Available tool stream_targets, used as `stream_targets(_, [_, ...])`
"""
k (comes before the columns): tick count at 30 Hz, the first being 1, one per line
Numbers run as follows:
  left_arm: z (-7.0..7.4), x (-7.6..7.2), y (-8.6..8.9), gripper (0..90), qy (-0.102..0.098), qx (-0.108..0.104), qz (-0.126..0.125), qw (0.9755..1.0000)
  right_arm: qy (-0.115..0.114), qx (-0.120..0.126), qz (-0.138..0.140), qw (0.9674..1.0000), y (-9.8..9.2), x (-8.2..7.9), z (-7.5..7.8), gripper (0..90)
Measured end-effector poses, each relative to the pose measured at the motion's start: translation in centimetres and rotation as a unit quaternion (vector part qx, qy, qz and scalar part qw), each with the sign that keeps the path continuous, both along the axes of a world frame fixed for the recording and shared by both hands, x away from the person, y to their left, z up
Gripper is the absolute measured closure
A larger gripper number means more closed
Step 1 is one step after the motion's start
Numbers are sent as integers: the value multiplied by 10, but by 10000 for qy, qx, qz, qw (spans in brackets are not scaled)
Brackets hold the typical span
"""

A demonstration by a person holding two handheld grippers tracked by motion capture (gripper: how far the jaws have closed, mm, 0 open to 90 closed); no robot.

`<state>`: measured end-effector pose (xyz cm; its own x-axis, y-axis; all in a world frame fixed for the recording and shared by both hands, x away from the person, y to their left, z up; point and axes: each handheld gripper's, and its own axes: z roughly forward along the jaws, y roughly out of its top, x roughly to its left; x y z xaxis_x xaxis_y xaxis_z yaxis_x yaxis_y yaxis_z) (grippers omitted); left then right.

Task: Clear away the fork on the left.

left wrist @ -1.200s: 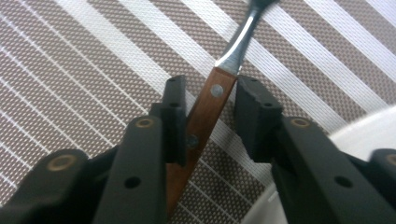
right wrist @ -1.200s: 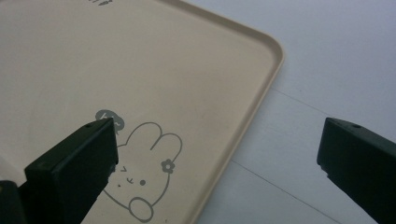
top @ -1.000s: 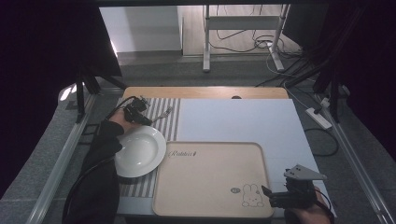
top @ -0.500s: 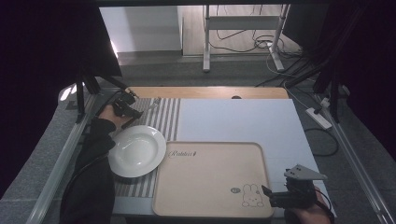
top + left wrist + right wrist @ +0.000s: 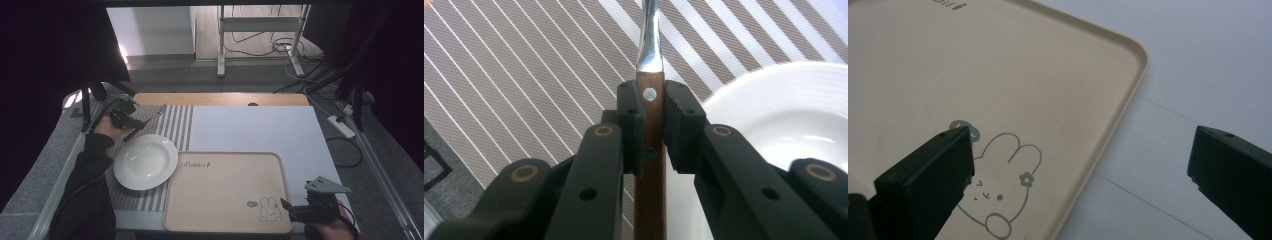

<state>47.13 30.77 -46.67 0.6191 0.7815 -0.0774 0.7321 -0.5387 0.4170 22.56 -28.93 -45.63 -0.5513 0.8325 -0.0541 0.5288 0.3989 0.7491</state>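
Meanwhile, at the bench's far left corner, the left gripper (image 5: 131, 121) has its fingers (image 5: 631, 130) clamped on the wooden handle of a piece of cutlery (image 5: 650, 100), lifted clear above the striped placemat (image 5: 177, 125) just beyond the white plate (image 5: 145, 161). Its long axis runs straight out along the fingers, steel end leading toward the bench's middle; the tip is out of frame, so knife, fork or spoon cannot be told. Gripping low on the handle likely keeps the working end free for setting down. At the near right corner, the right gripper (image 5: 295, 210) waits with fingers wide apart over the beige tray's (image 5: 225, 195) rabbit-printed corner
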Motion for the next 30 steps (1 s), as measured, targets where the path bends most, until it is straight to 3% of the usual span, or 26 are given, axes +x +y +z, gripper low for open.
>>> stream_targets(12, [0, -42, -2, 782, -12, -79, 13, 10000, 7, -33, 17, 10000, 1, 0, 0, 0])
stream_targets(30, [-16, -85, -23, 782, -21, -409, -36, 9992, -6, -67, 40, 10000, 2, 0, 0, 0])
